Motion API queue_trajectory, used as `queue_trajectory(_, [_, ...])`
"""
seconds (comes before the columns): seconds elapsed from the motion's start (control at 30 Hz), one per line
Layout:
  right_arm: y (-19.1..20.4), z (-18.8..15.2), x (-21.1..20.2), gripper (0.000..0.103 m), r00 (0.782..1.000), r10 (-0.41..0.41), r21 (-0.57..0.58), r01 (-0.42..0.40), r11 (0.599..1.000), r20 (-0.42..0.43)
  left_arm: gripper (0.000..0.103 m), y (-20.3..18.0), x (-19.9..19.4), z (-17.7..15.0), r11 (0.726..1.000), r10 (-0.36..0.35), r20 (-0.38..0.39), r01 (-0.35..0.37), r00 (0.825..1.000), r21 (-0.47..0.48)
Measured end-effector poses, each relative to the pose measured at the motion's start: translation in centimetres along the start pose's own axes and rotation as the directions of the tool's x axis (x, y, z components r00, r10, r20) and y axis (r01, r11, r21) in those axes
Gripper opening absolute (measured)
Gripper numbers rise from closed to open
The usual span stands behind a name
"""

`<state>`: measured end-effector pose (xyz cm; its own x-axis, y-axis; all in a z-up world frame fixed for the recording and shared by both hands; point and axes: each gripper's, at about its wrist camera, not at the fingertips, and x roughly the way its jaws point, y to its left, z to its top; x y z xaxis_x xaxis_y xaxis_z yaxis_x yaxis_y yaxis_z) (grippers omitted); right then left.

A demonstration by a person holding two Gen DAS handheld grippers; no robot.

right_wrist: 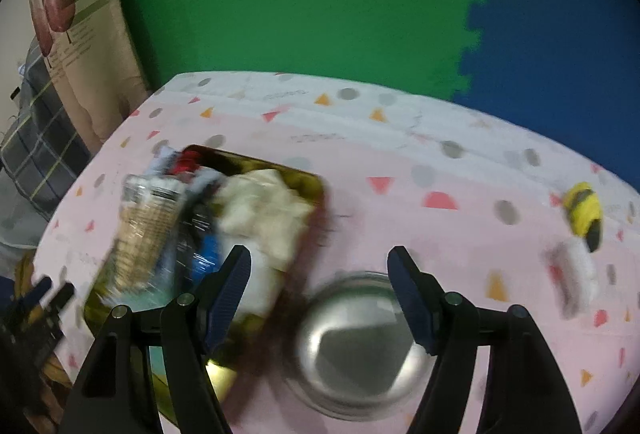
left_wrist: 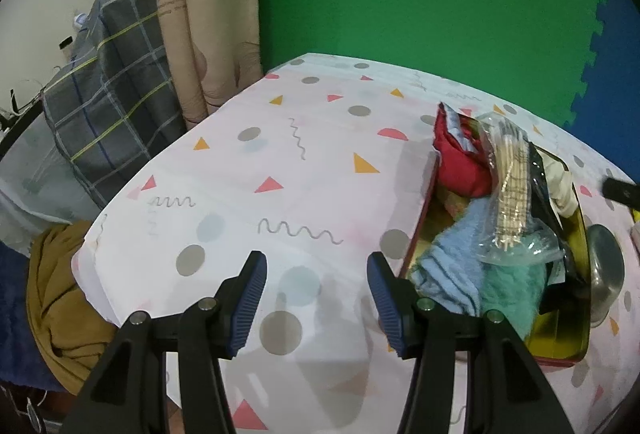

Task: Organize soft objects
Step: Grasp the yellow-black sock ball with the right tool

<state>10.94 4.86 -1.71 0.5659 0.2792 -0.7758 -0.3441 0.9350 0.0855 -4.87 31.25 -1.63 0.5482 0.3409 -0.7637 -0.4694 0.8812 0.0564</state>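
Yellow and black, a soft toy [right_wrist: 584,216] is seen on the table [right_wrist: 360,162], up and to the right of the right gripper [right_wrist: 320,298], with a white bundle [right_wrist: 574,278] just below it. Its long axis is tilted slightly from upright in the view. The right jaws are held apart and empty above a steel bowl [right_wrist: 356,350]. The left gripper [left_wrist: 316,304], likewise apart and empty, is placed left of the filled tin [left_wrist: 560,338], so the toy is judged nearer the right hand.
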Motion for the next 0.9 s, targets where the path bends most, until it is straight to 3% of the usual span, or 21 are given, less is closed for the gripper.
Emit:
queue_trajectory(0.27, [-11.0, -1.9, -2.4, 0.069, 0.984, -0.176, 0.033, 0.175, 0.984, 0.037, 0.054, -0.2, 0.0, -0.2, 1.0, -0.011, -0.021, 0.011, 1.0, -0.024])
queue_trajectory(0.5, [-21.7, -2.1, -1.8, 0.069, 0.95, -0.31, 0.125, 0.306, 0.944, 0.015, 0.054, -3.3, -1.8, 0.1, 0.995, 0.023, -0.008, -0.022, 1.0, 0.095])
queue_trajectory(0.73, [-27.7, -0.9, 1.4, 0.069, 0.938, -0.345, 0.107, 0.347, 0.932, -0.035, 0.054, -8.6, -4.2, 1.4, 0.984, -0.056, -0.01, 0.057, 0.998, 0.168])
queue_trajectory(0.9, [-29.5, -0.1, 3.9, 0.077, 0.94, -0.339, 0.102, 0.341, 0.934, -0.037, 0.054, -14.3, -5.3, 2.1, 0.959, -0.117, -0.019, 0.118, 0.993, 0.258])
